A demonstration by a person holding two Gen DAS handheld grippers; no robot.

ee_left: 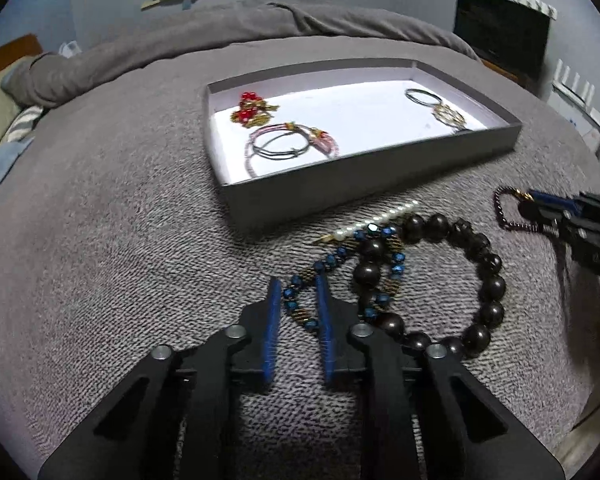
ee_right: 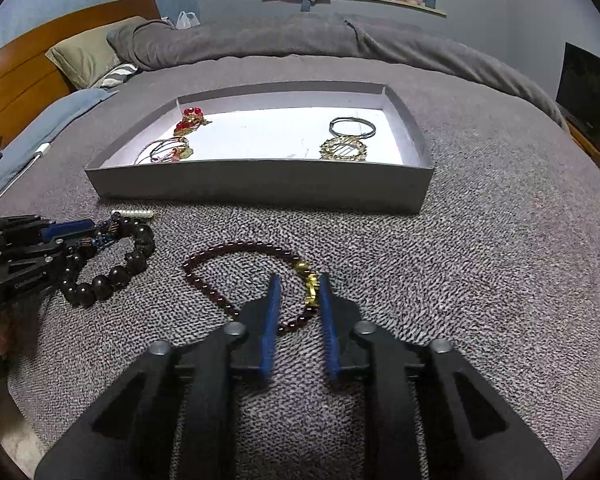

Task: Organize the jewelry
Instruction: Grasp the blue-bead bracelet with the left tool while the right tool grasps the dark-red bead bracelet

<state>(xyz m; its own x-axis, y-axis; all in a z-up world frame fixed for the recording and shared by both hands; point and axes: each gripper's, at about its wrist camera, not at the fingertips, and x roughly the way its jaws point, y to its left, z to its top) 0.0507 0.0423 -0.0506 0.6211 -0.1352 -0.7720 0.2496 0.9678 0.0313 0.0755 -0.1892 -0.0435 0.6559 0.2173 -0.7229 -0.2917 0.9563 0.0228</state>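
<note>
Left gripper [ee_left: 298,294] down low over the nubbly grey knit blanket [ee_left: 120,240], blue ribbed pads spread, straddling a strand of the blue faceted bead bracelet [ee_left: 342,270] without visibly pinching it. Just right of those pads: fat, glossy dark round beads, the dark bead bracelet [ee_left: 460,280], looped in a ring and overlapping the blue one. Just beyond the tips, a short straight row of small white pearls [ee_left: 384,220] with a gold end. Further ahead, a shallow grey cardboard tray [ee_left: 340,184] with a white floor, resting on the blanket.

Over on the right: right gripper [ee_right: 298,290] also parted, blue pads either side of the garnet bead bracelet [ee_right: 220,256], small dark-red spheres with a chunky gold charm [ee_right: 312,286] sitting hard against the right-hand pad. Contact or not, impossible to call. Nearest arc of that loop hidden behind the fingers.

Ahead in the tray, left of the fingers: a red-and-gold bead cluster [ee_right: 188,120] and thin pink and wire hoops [ee_right: 166,150], tangled, hard to separate. Right of them: a thin dark bangle [ee_right: 352,124] and a gold filigree ring-shaped piece [ee_right: 344,148].

Far left of the right wrist view, left gripper body cut off by the frame edge.
</note>
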